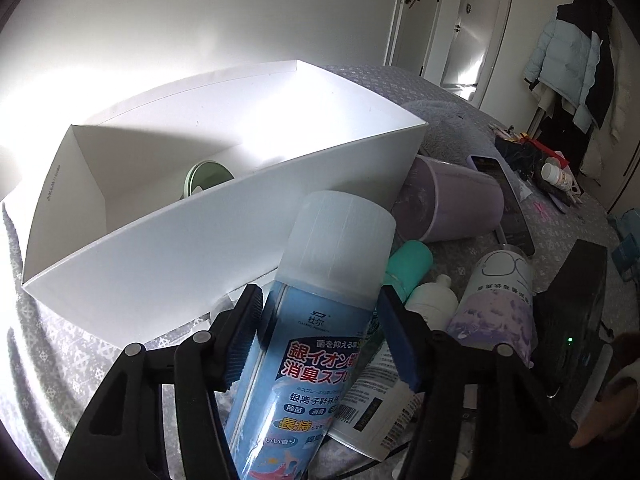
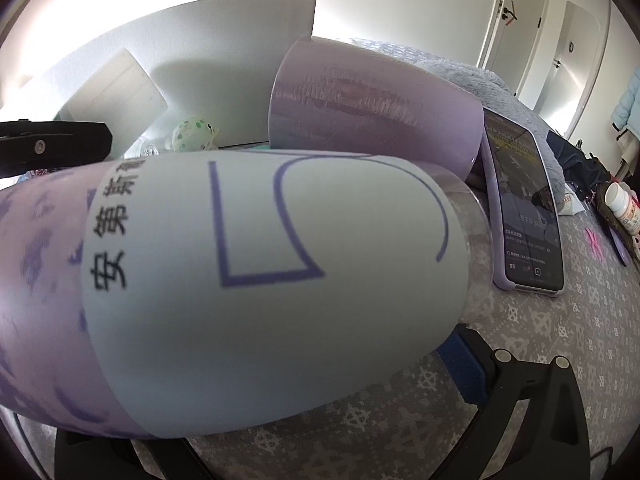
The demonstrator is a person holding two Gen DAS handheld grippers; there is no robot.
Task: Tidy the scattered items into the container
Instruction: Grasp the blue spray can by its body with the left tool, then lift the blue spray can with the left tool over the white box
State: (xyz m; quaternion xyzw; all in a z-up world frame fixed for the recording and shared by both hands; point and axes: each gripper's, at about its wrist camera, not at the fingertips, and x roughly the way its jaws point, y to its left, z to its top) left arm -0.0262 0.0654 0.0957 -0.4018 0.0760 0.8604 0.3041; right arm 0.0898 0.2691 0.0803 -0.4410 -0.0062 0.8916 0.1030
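Left wrist view shows only a green cup inside the white box ahead of the left hand-held gripper, which grips a blue spray can, while the right hand-held gripper seems closed around a purple-labelled bottle, with most items still scattered on the bed.

The left tongs grip a blue spray can beside the white box.

"What do you see around the box?"
"A cup sits inside it. Your spray can is before its front wall; a tumbler lies at its right end, a phone beyond that."
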